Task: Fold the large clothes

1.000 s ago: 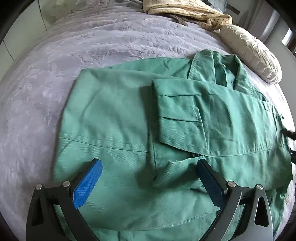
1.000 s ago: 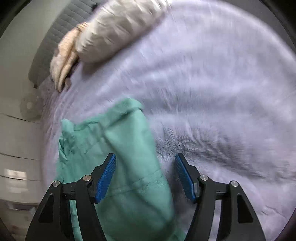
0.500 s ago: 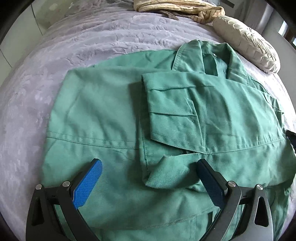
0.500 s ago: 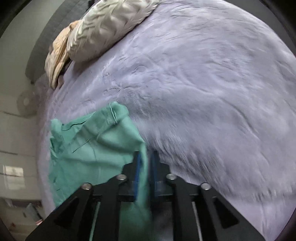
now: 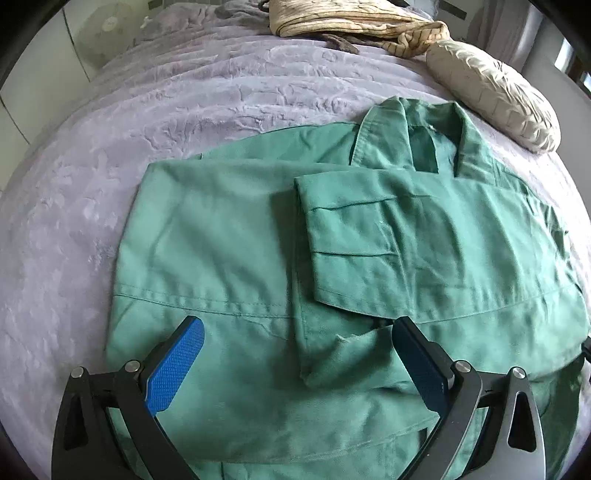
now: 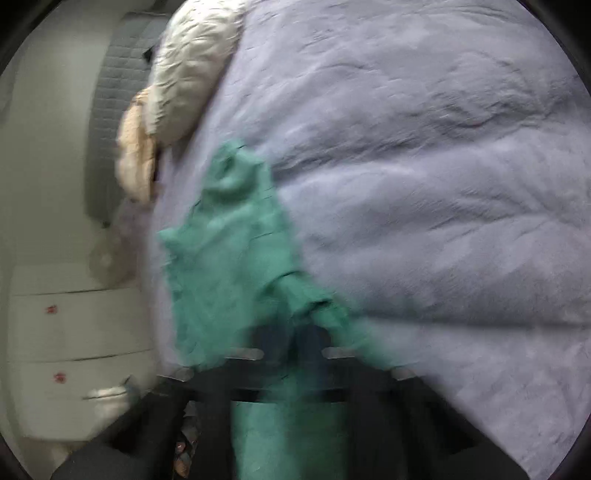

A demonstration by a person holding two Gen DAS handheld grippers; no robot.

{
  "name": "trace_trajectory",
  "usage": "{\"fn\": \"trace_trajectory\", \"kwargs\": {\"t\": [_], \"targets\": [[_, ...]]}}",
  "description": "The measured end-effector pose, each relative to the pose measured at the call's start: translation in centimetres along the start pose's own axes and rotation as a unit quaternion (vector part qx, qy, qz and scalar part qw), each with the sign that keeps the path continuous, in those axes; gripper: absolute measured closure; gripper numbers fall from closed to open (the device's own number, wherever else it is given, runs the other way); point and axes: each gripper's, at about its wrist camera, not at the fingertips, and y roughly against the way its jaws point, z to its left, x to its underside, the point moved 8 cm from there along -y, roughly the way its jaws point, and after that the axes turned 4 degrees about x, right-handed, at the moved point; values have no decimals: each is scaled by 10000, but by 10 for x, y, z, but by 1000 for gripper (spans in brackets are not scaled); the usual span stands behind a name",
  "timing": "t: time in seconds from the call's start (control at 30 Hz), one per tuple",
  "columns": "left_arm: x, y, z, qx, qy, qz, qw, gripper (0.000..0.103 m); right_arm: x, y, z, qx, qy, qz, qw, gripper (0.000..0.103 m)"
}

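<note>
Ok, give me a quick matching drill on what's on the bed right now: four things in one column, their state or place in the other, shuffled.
Things:
1. left hand-held gripper
2. right hand-held gripper
3. green jacket
4. cream pillow

States or places:
A. at the far right of the bed, beyond the collar
B. open, above the cloth
C. spread on the purple bedspread, one sleeve folded across
D. shut on green cloth

Pairs: 1-B, 2-D, 3-C, 4-A

We see a bed under a lavender plush blanket (image 5: 221,96), a cream pillow (image 5: 491,94) and striped throw (image 5: 354,18) at its head. A fan (image 5: 101,37) stands against pale wall; daylight enters at right.
</note>
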Motion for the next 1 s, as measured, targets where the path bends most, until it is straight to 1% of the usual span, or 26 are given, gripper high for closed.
{"fn": "trace_trajectory", "kwargs": {"t": [0.07, 0.1, 0.17, 0.37, 0.47, 0.5, 0.53, 0.63, 0.7, 0.77, 0.87, 0.93, 1.0], "targets": [[5, -10, 3, -164, -166, 70, 9997, 1, -3, -8, -12, 358, 187, -19, 9992, 99], [7, -13, 5, -174, -184, 99, 9996, 1, -2, -13, -17, 423, 219, 29, 9989, 100], [7, -12, 10, -29, -22, 142, 9999, 1, -3, -18, -21, 456, 242, 42, 9987, 100], [4, 6, 24, -195, -77, 33, 9998, 1, 4, -2, -14, 796, 577, 14, 9952, 100], [3, 17, 31, -152, -76, -41, 9998, 1, 9, 9, -4, 939, 781, -78, 9925, 98], [2, 20, 31, -131, -61, -66, 9999, 5, 11, 14, 0, 987, 887, -126, 9911, 98], [1, 23, 32, -105, -47, -89, 9999, 8, 12, 18, 4, 984, 962, -169, 9903, 98], [2, 32, 25, 67, -71, -125, 9999, 9, 16, 32, 16, 910, 1226, -364, 9876, 98], [4, 33, 14, 107, -226, -145, 9996, 9, 16, 35, 27, 912, 1434, -462, 9844, 98], [7, 26, 3, 50, -395, -88, 9992, 9, 18, 32, 37, 964, 1663, -486, 9801, 98], [14, 4, -1, -114, -496, 105, 9986, 9, 20, 15, 44, 1067, 1884, -394, 9755, 98], [17, -3, 1, -65, -386, 152, 9991, 9, 17, 0, 38, 1302, 1929, -334, 9720, 98], [18, -1, 5, 40, -238, 169, 9996, 9, 12, -16, 22, 1536, 1810, -182, 9713, 98]]}}
